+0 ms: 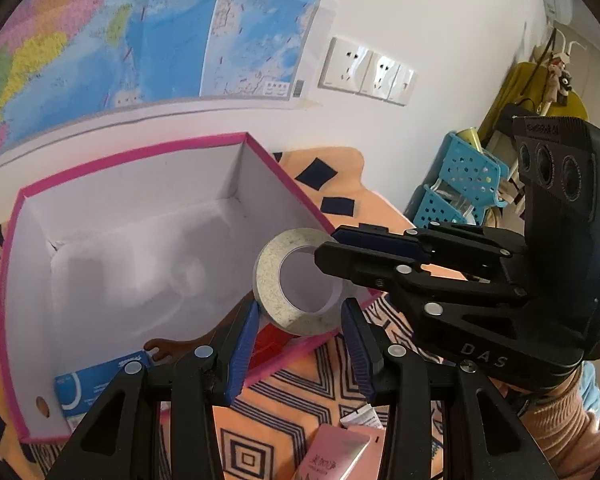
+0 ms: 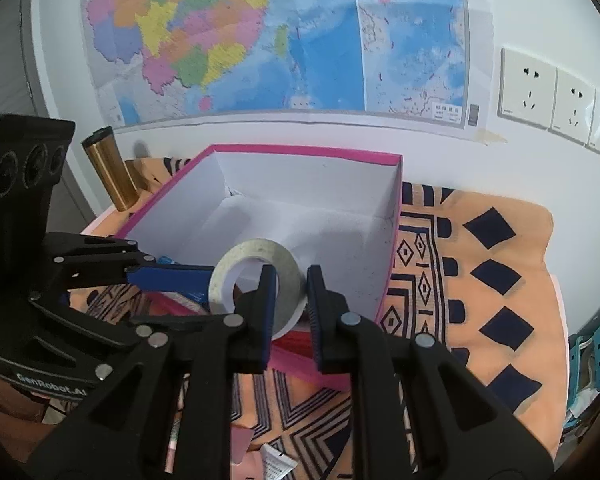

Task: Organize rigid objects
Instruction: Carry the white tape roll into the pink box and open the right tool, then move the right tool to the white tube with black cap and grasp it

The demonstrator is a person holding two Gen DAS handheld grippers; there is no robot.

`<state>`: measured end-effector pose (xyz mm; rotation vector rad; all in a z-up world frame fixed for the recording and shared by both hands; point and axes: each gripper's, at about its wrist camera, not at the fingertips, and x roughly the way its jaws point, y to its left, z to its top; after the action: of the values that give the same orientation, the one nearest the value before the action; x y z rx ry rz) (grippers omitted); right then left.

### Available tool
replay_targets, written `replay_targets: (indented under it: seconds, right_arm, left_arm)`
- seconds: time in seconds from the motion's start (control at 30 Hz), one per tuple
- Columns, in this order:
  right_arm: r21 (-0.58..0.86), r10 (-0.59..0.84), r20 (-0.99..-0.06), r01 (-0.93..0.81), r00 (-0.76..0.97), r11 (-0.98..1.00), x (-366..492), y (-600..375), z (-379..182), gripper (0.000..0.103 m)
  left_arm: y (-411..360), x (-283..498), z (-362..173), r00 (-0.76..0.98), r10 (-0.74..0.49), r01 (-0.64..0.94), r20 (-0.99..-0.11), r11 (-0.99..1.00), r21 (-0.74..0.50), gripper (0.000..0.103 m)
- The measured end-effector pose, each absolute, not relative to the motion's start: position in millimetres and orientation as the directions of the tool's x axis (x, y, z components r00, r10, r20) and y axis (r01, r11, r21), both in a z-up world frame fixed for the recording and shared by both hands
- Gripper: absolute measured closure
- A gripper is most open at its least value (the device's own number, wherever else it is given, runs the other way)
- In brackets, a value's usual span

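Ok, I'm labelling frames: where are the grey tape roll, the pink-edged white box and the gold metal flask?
grey tape roll (image 1: 272, 280), left wrist view, flat side face.
pink-edged white box (image 2: 308, 152), right wrist view, far rim.
gold metal flask (image 2: 112, 172), right wrist view, body.

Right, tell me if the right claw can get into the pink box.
Probably yes: the pink box stands open just ahead of the right claw, its floor bare there. But that claw is shut on the tape roll, which the left claw seems to grip too, so both must move together.
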<state>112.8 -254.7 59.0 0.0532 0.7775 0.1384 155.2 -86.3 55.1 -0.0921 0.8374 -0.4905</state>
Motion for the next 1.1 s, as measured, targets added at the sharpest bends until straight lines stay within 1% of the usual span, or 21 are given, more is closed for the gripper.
replay_targets:
  seconds: [0.33, 0.53, 0.73, 0.83, 0.9, 0.97, 1.03, 1.1]
  right_arm:
    - [0.095, 0.099, -0.750, -0.042, 0.654, 0.995, 136.0, -266.0, 31.9, 0.087]
    - [0.116, 0.111, -0.754, -0.035, 0.647, 0.993, 127.1, -269.7, 26.2, 0.087]
    - [0.183, 0.163, -0.715, -0.043, 0.679, 0.982, 103.5, -275.8, 36.4, 0.087]
    - [0.222, 0.203, -0.695, -0.062, 0.690, 0.973, 88.3, -275.5, 41.2, 0.081]
    - [0.256, 0.238, -0.683, -0.080, 0.691, 0.963, 77.1, -274.5, 42.5, 0.071]
    - [0.285, 0.268, -0.676, -0.092, 0.686, 0.954, 65.6, -273.1, 41.3, 0.066]
    - [0.297, 0.284, -0.679, -0.101, 0.677, 0.950, 58.6, -272.0, 38.3, 0.065]
    - [0.311, 0.300, -0.688, -0.104, 0.661, 0.945, 50.5, -269.4, 32.3, 0.061]
  left_arm:
    - [-88.8, 176.7, 36.1, 0.524, -0.435, 0.348, -0.732, 0.894, -0.282, 0.061]
    - [-81.8, 168.7, 32.0, 0.532, -0.437, 0.347, -0.725, 0.894, -0.283, 0.061]
    - [-70.2, 138.3, 45.3, 0.598, -0.432, 0.361, -0.675, 0.897, -0.254, 0.051]
    - [-63.5, 116.6, 52.0, 0.628, -0.436, 0.372, -0.645, 0.896, -0.243, 0.047]
    - [-59.0, 104.1, 54.0, 0.638, -0.437, 0.374, -0.634, 0.896, -0.240, 0.046]
    - [-54.6, 90.7, 52.1, 0.636, -0.445, 0.385, -0.631, 0.891, -0.241, 0.045]
    - [-50.5, 78.9, 47.2, 0.636, -0.438, 0.381, -0.636, 0.894, -0.235, 0.043]
    - [-44.9, 69.4, 39.5, 0.622, -0.439, 0.374, -0.649, 0.894, -0.246, 0.043]
